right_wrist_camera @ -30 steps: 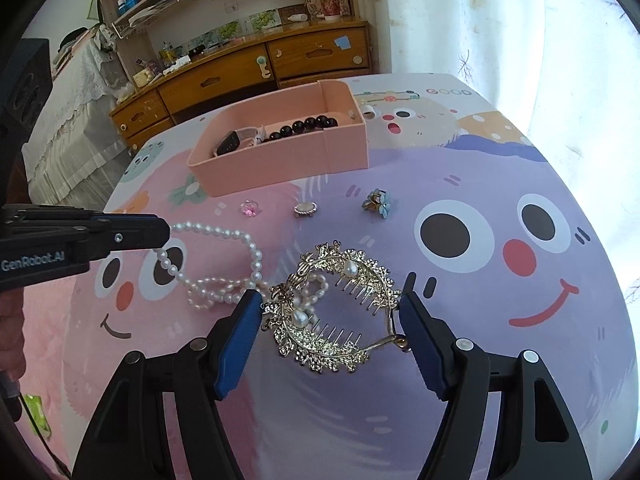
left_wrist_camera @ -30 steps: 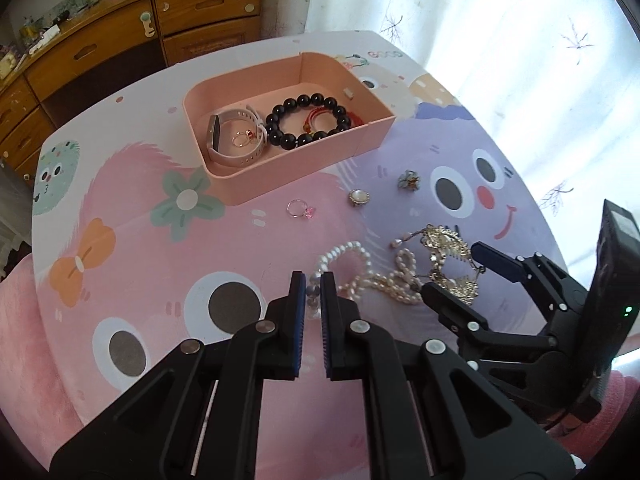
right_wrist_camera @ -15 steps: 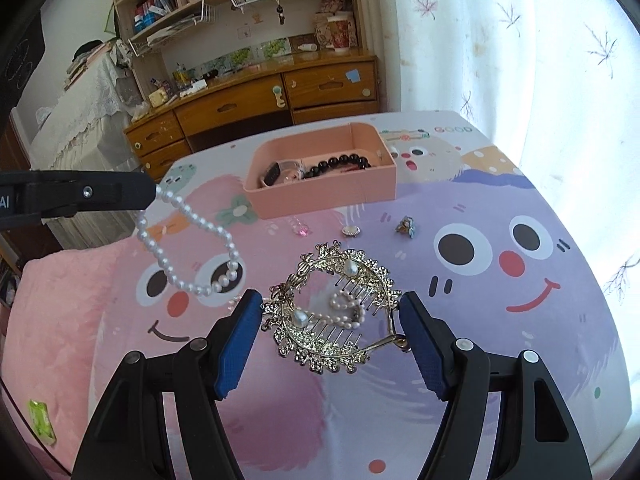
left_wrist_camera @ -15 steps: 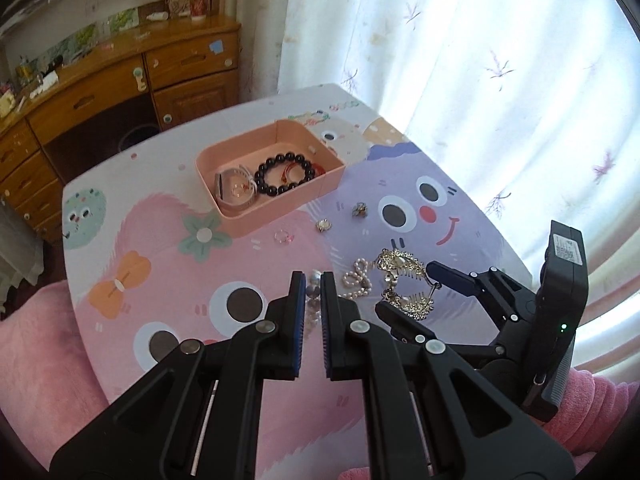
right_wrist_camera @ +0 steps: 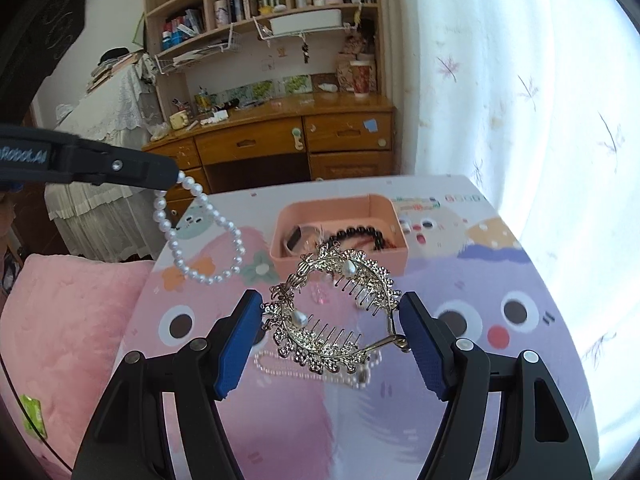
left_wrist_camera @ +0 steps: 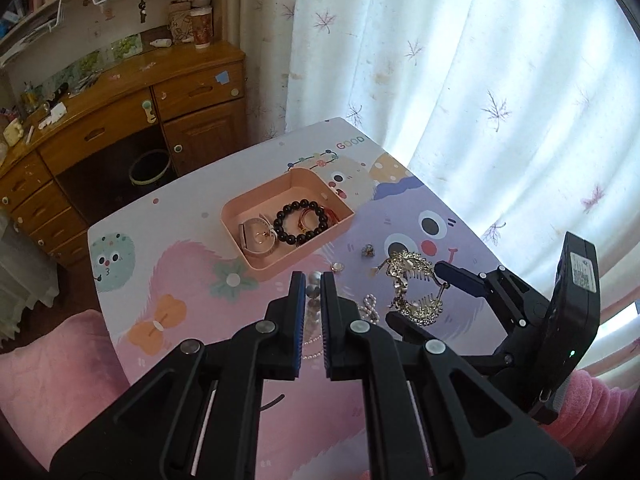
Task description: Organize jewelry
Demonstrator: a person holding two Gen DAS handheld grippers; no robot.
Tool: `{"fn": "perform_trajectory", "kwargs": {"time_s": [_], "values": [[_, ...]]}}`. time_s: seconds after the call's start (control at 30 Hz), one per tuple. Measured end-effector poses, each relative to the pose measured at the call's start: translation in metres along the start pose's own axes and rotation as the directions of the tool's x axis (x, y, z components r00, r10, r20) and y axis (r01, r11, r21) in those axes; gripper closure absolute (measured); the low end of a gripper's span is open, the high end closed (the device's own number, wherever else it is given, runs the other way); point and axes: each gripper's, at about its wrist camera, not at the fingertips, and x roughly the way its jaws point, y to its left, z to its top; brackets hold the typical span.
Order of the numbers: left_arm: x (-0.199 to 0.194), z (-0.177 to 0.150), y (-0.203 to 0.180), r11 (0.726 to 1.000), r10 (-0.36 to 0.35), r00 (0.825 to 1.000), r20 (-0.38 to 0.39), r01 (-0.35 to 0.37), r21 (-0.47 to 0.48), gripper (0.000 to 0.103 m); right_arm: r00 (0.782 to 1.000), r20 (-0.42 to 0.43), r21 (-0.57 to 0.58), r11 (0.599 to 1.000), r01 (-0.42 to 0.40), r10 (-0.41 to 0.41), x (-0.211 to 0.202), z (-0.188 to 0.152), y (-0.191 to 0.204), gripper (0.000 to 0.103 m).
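Pearls first: the pearl necklace (right_wrist_camera: 200, 232) dangles in a loop from the left gripper (left_wrist_camera: 310, 286), over at nine o'clock in the right wrist view, clear of the table (right_wrist_camera: 460, 280). That gripper's jaws are clamped tight on the strand, beads peeking through the narrow gap between the pads. Moving across to centre, the right gripper (right_wrist_camera: 330, 320) grasps the gold hair comb (right_wrist_camera: 332, 312), ornate with pearl drops and teeth showing, pressed between the blue pads (right_wrist_camera: 236, 340) and lifted off the tabletop. A second, finer pearl strand (right_wrist_camera: 280, 364) hangs or lies just below the comb; I cannot tell which. At twelve o'clock beyond the comb sits the pink tray (right_wrist_camera: 340, 204), holding a black bead bracelet (left_wrist_camera: 302, 222) and a watch (left_wrist_camera: 256, 236). On the cartoon tablecloth near the tray's front, at about one o'clock from the left jaws, lie a small round brooch (left_wrist_camera: 337, 267) and a little charm (left_wrist_camera: 367, 251).
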Motion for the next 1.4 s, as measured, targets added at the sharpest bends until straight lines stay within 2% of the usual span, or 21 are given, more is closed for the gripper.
{"fn": "perform_trajectory", "kwargs": {"time_s": [0.17,0.27,0.53,0.9,0.97,1.03,1.1,1.13,1.23,1.4], "values": [[0.005,0.033,0.016,0.998,0.0,0.999,0.034,0.003,-0.068,0.098,0.998,0.027,-0.028,0.998,-0.05,0.051,0.011,0.031,0.005,0.032],[0.017,0.05,0.026,0.996,0.031,0.999,0.032,-0.028,-0.083,0.098,0.996,0.041,-0.048,0.996,-0.072,0.074,0.024,0.052,0.007,0.032],[0.059,0.089,0.051,0.992,0.038,0.999,0.033,-0.034,-0.123,0.098,0.993,0.044,-0.069,0.992,-0.106,0.109,0.067,0.1,0.004,0.032],[0.111,0.125,0.068,0.984,0.002,0.999,0.046,0.006,-0.176,0.098,0.99,0.003,0.004,0.99,-0.143,0.143,0.147,0.139,-0.04,0.031],[0.116,0.126,0.068,0.983,-0.006,0.999,0.036,0.012,-0.183,0.097,0.989,-0.007,0.024,0.989,-0.148,0.148,0.156,0.14,-0.048,0.024],[0.124,0.126,0.07,0.979,0.008,1.0,0.006,-0.007,-0.203,0.091,0.99,-0.007,0.04,0.989,-0.14,0.14,0.161,0.14,-0.054,0.019],[0.129,0.123,0.073,0.975,0.024,1.0,-0.016,-0.027,-0.219,0.065,0.992,-0.004,0.039,0.991,-0.127,0.127,0.16,0.136,-0.058,0.019],[0.128,0.119,0.076,0.973,0.03,0.999,-0.013,-0.032,-0.228,0.061,0.993,-0.006,0.036,0.992,-0.119,0.119,0.159,0.134,-0.06,0.019],[0.123,0.108,0.084,0.965,0.041,0.999,-0.007,-0.041,-0.257,0.057,0.996,-0.011,0.036,0.995,-0.089,0.09,0.153,0.13,-0.065,0.019],[0.11,0.074,0.096,0.949,0.094,0.995,-0.043,-0.103,-0.298,0.055,0.998,-0.039,0.073,0.996,-0.051,0.054,0.13,0.114,-0.069,0.019]]}}
